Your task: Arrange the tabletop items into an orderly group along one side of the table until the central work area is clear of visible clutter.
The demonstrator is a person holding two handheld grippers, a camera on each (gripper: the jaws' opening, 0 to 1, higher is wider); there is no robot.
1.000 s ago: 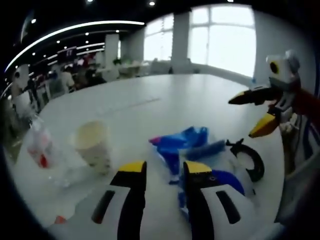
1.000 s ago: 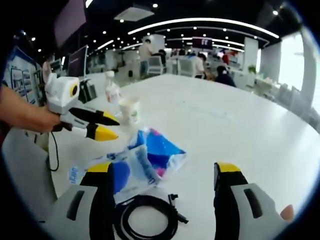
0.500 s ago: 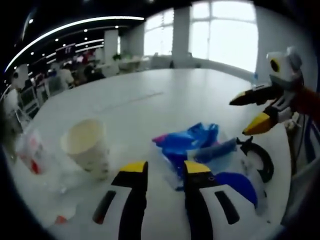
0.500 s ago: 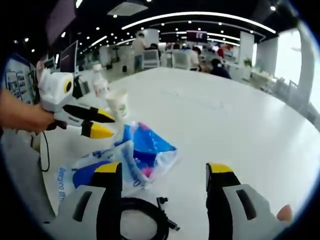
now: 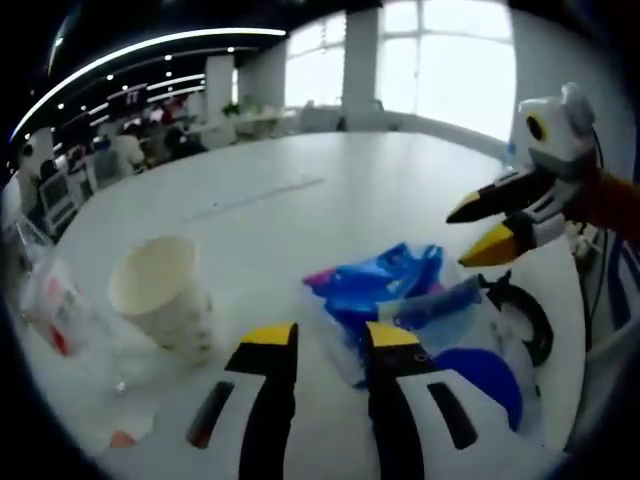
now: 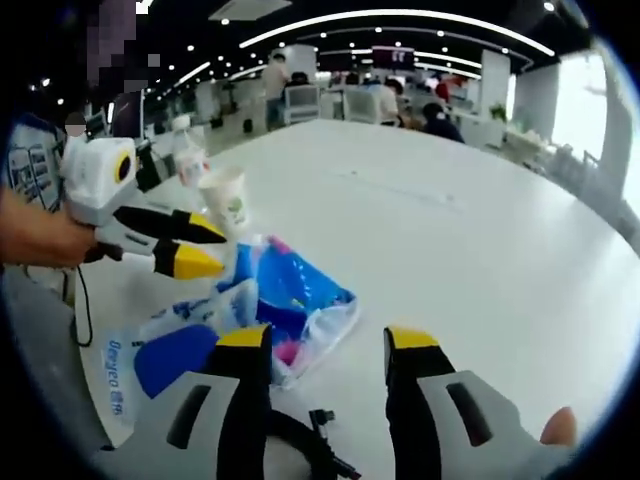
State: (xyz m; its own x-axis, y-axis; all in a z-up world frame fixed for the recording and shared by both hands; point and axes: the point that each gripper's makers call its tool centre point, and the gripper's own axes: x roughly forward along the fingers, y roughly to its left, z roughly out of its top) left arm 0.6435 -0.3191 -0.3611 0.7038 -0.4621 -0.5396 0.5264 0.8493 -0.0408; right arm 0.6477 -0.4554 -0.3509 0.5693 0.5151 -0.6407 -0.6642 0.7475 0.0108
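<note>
Table (image 5: 330,190) smooth, white, faint sheen from window light, looks laminate. Cup (image 5: 160,300) matt paper, cream, small print on side. Blue bag (image 6: 290,300) thin crinkly plastic film, glossy, pink bits showing through; clear wrapper (image 6: 130,350) beside it same filmy plastic, blue lettering. Cable (image 5: 520,320) black, rubbery, dull finish. Bottle (image 5: 55,310) clear plastic, red label, pretty blurry. Left gripper (image 5: 320,345) hard moulded plastic, white shell, black jaws with yellow tips, slight gloss. Right gripper (image 6: 320,350) same deal.
</note>
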